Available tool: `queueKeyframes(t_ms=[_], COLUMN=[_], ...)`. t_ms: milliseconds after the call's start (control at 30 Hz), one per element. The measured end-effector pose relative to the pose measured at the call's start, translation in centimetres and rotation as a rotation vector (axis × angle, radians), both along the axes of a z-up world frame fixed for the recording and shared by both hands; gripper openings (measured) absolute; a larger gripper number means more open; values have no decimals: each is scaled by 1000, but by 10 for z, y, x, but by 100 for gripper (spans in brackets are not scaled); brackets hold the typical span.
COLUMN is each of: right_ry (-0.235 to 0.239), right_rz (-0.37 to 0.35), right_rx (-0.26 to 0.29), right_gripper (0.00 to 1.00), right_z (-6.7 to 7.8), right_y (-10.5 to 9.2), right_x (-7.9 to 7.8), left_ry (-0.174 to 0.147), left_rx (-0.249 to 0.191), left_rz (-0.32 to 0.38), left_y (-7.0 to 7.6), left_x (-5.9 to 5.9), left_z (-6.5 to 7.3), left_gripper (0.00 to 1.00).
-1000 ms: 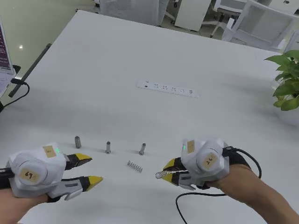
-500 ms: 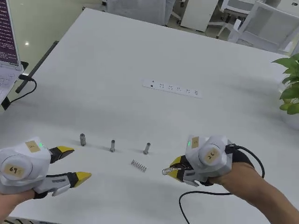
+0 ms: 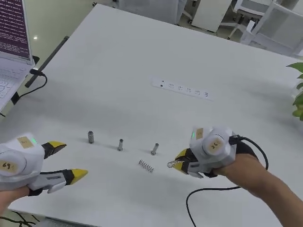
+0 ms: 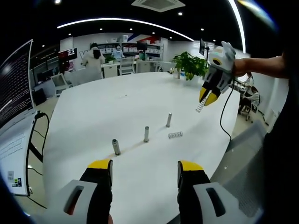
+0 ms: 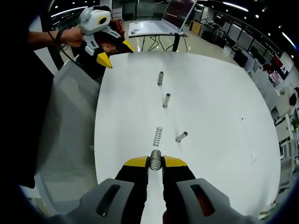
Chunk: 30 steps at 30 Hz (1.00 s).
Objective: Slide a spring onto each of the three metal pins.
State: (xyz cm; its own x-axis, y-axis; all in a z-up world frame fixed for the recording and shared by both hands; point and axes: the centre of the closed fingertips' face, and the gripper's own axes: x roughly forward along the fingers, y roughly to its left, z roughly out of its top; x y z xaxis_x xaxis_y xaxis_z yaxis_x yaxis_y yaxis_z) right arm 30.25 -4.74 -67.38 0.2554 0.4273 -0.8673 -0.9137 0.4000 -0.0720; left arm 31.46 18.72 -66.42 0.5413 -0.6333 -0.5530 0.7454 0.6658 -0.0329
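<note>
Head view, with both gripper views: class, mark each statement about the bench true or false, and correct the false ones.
1. The right gripper is shut on a spring. True.
2. A loose spring lies on the table near the pins. True.
3. The left gripper grips one of the pins. False: its jaws stand open with nothing between them.
4. The power strip lies between the pins and the grippers. False: it lies beyond the pins, on the side away from the grippers.
</note>
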Motion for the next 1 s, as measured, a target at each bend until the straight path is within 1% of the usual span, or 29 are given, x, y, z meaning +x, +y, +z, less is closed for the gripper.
queueKeyframes(t_ms=[133, 467, 500, 633, 767, 933, 1000], right_ry=[-1, 3, 3, 7, 11, 15, 16], right_rz=[16, 61, 68, 79, 93, 112, 118], right_rx=[-2, -6, -6, -9, -20, -22, -24], right_gripper=[8, 8, 8, 8, 8, 8, 8], right_z=[2, 2, 2, 1, -3, -7, -8], right_y=[9, 33, 37, 44, 50, 58, 62], right_x=[10, 24, 28, 36, 41, 47, 50], left_ry=[1, -3, -4, -2, 1, 2, 7], left_rx=[1, -5, -7, -12, -15, -17, -19], left_rz=[13, 33, 38, 46, 48, 48, 55], left_y=[8, 17, 19, 21, 22, 22, 24], left_x=[-1, 2, 3, 4, 4, 4, 4], left_z=[-1, 1, 1, 0, -1, -2, -4], left_gripper=[52, 53, 53, 53, 54, 55, 55])
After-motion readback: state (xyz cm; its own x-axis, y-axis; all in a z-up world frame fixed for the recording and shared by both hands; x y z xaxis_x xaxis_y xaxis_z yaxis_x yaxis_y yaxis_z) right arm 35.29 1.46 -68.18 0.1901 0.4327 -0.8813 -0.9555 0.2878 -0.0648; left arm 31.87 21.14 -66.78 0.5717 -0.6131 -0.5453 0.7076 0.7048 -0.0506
